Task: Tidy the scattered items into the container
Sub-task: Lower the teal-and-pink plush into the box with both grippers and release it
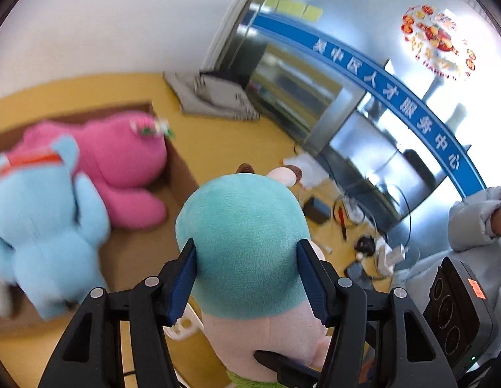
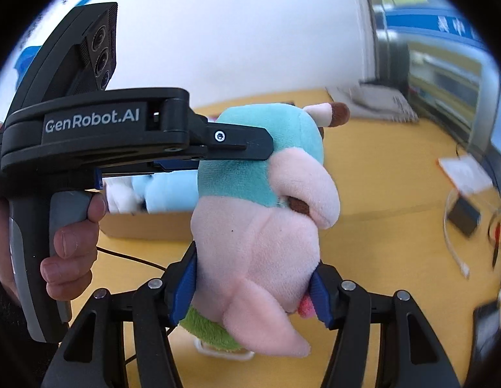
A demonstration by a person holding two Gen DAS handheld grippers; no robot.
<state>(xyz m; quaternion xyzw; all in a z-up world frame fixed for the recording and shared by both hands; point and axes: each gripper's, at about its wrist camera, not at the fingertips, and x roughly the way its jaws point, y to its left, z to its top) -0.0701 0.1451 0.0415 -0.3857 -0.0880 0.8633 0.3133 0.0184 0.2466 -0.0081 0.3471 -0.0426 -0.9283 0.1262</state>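
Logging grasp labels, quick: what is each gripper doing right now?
Left gripper: shut on the teal head of the plush toy.
Right gripper: shut on the same plush toy's pink body.

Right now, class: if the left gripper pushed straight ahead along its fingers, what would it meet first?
The plush toy. The left gripper is already clamped on its teal head, so there is no gap to cross. Beyond the toy lies the yellow table, though depth there is unclear.

Left claw (image 1: 247,278) clamped level; right claw (image 2: 253,286) clamped, angled upward.
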